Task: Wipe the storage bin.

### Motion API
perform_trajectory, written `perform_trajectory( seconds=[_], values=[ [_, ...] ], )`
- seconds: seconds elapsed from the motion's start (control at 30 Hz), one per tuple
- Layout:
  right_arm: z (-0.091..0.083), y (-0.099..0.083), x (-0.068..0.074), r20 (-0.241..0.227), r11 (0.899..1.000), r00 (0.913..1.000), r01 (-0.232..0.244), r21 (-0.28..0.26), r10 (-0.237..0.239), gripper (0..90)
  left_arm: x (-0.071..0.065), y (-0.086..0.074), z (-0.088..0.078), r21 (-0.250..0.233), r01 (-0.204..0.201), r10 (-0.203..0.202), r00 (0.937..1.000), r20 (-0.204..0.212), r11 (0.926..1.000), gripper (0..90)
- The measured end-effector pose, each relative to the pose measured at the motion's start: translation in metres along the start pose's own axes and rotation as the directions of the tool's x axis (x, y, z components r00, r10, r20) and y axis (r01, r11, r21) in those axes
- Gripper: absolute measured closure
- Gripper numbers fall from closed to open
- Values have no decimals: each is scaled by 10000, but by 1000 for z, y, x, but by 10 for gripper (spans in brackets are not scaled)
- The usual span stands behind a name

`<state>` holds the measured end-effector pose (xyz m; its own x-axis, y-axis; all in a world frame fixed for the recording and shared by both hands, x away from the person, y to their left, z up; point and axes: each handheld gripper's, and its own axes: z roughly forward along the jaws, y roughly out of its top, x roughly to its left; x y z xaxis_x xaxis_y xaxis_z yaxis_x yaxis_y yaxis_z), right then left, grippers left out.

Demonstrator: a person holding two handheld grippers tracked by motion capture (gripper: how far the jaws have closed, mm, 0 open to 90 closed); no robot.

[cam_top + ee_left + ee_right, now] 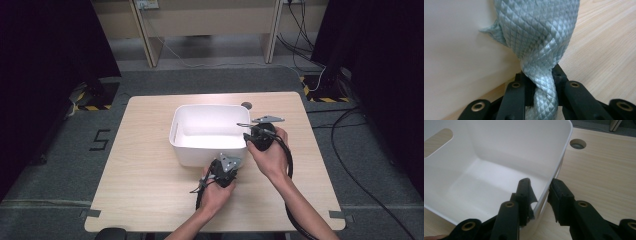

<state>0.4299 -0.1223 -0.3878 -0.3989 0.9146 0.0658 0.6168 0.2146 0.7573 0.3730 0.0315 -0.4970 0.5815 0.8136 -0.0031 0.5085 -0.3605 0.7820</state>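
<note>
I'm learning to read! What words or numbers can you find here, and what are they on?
"5": black, on the grey floor left of the table.
No writing can be made out on the white bin, the cloth or the wall socket.

Bright overhead light, dark blurred edges

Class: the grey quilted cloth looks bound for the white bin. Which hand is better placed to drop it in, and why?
Probably the left. The left gripper is shut on the grey cloth beside the white bin. The right gripper straddles the bin's wall, one finger either side, as if steadying it.
</note>
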Motion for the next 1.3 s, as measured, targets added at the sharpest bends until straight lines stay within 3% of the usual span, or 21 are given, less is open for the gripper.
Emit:
perform_trajectory(
  seconds=[0.43,0.73,1.3],
  values=[
    [0,0,0,33,10000,10000,14,15,-14,698,-1,10,-9,-264,1,0,10000,32,9997,773],
    [0,0,1,40,10000,10000,28,18,-29,698,-5,23,-21,-702,78,-73,9999,77,9975,773],
    [0,0,1,63,10000,10000,55,44,-55,698,-6,33,-31,-975,2,11,9999,132,9952,772]
  ],
)
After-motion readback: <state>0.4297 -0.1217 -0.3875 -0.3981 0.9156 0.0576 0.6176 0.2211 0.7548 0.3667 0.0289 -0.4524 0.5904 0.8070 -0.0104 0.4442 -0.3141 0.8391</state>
